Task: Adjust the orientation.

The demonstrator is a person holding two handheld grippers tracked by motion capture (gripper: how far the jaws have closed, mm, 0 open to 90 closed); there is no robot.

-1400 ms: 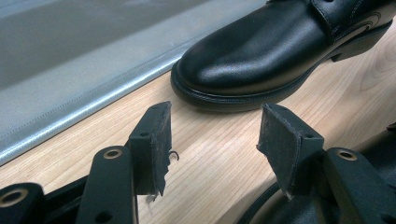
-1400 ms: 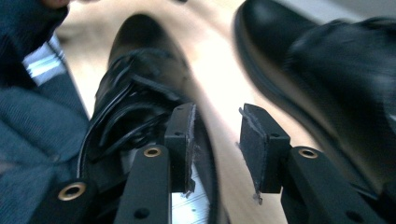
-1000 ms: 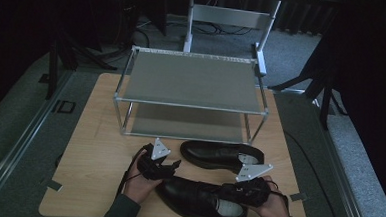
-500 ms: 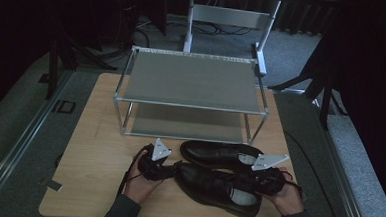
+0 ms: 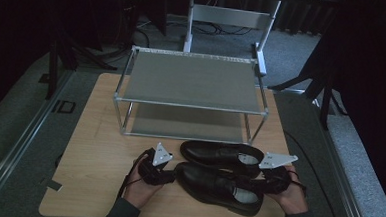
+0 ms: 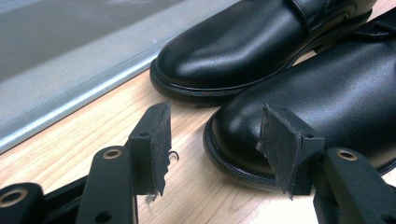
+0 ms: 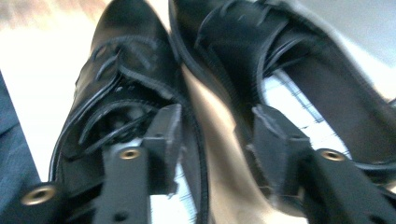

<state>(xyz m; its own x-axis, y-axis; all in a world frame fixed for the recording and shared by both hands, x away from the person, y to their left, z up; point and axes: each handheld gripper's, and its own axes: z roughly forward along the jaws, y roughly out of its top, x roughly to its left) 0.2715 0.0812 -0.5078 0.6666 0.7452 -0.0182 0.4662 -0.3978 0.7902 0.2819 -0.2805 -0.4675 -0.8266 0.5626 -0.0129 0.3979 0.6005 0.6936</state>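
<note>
The wooden worktop (image 5: 93, 153) carries a two-tier metal shoe rack (image 5: 192, 83) at its far half, both grey shelves showing bare mesh. In front of the rack lie two black leather shoes side by side, toes toward the person's left: the far shoe (image 5: 221, 155) sits just before the rack's lower shelf, and the near shoe (image 5: 217, 187) lies angled, its heel toward the near right corner, its side close against the far one. Down at the toe end, the left tool (image 5: 170, 177) rests low on the worktop in the person's left hand (image 5: 141, 188), jaws spread wide (plenty of daylight between the pads), with the near shoe's toe cap (image 6: 299, 102) just ahead of the right-hand pad in the left gripper view and nothing pinched. Over at the heel end, the right tool (image 5: 264, 185) sits in the right hand (image 5: 289, 196); its jaws have just been opening, and in the right gripper view they straddle the adjoining walls of the two shoes, one pad (image 7: 163, 140) inside the near shoe's opening, the other over the far shoe's lining, neither visibly pressing.
</note>
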